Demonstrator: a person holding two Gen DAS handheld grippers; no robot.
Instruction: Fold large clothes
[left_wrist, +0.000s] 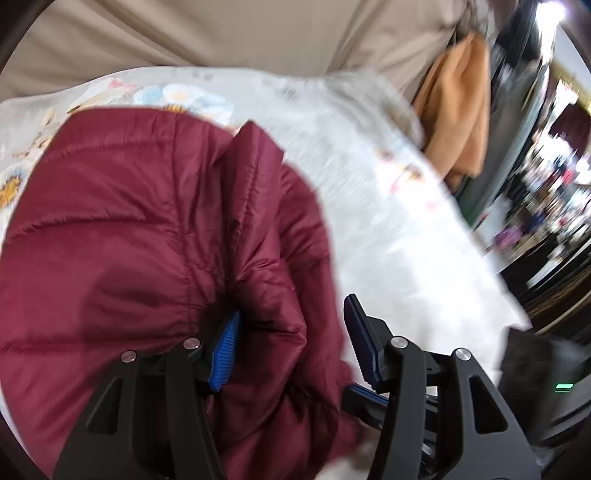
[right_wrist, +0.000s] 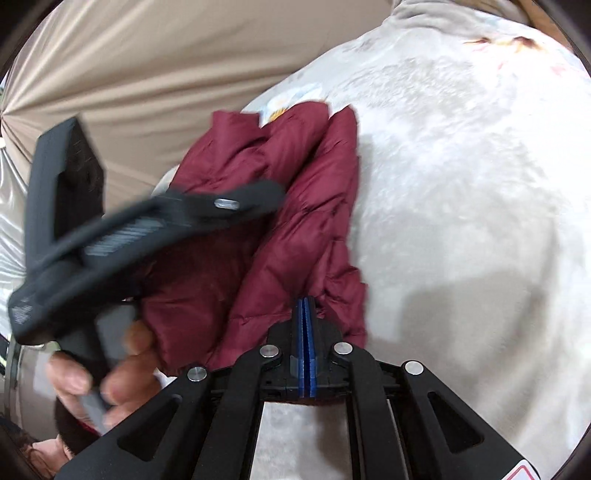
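A maroon quilted jacket (left_wrist: 129, 221) lies bunched on a white floral blanket (left_wrist: 388, 221). My left gripper (left_wrist: 291, 347) stands open over the jacket's near edge. A puffy fold of the jacket sits between its blue pads (left_wrist: 225, 350), and the right-hand pad is clear of the fabric. In the right wrist view the jacket (right_wrist: 295, 221) lies folded lengthwise. My right gripper (right_wrist: 304, 306) is shut, its blue pads pinching the jacket's near hem. A person's hand (right_wrist: 125, 369) holds the left gripper there, one black finger (right_wrist: 255, 201) lying over the jacket.
Beige draped fabric (left_wrist: 221, 33) rises behind the blanket. An orange cloth (left_wrist: 461, 110) hangs at the blanket's right edge, with a dark, cluttered room beyond it. Open blanket (right_wrist: 461, 203) spreads to the right of the jacket.
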